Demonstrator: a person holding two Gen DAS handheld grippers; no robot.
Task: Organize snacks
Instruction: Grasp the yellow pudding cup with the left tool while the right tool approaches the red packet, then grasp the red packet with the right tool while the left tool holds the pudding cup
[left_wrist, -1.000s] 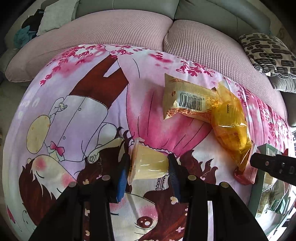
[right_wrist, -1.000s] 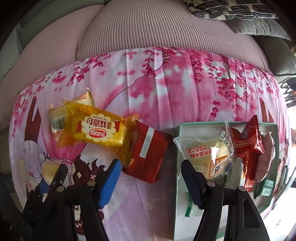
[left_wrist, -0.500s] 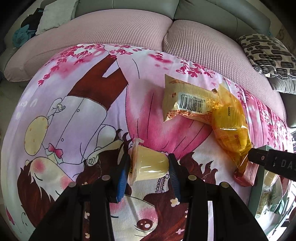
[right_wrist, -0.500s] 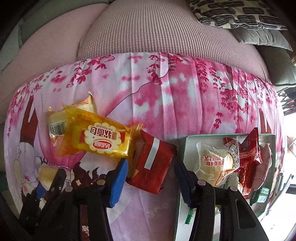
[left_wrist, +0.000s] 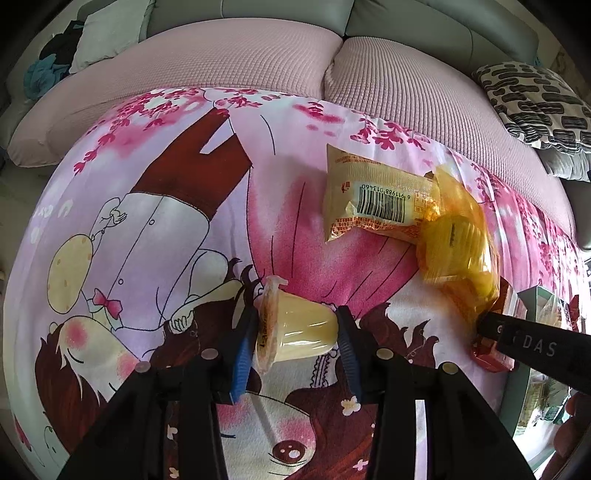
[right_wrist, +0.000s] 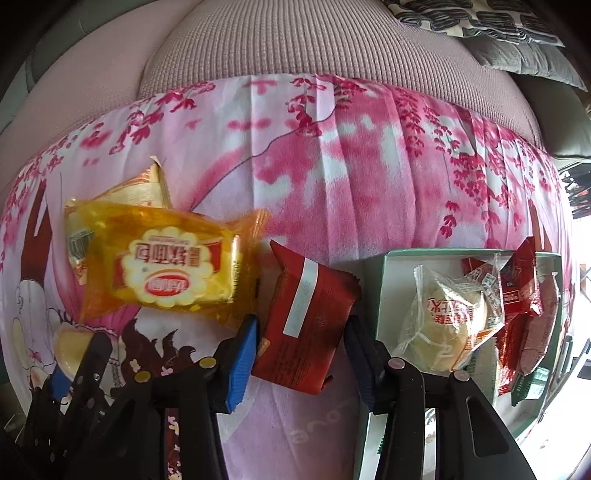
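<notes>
Right hand-held gripper (right_wrist: 301, 350) closing around red packet (right_wrist: 308, 321) left of box (right_wrist: 380, 291); left hand-held gripper (left_wrist: 295, 349) pinching jelly cup (left_wrist: 295, 332): squeeze mid-packet, lift straight.

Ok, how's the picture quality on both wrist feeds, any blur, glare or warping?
Left wrist: sharp at the jelly cup, yellow bread packet slightly smeared, edges bowed by fisheye. Right wrist: red packet crisp, daylight washes out the right edge beyond the green box.
</notes>
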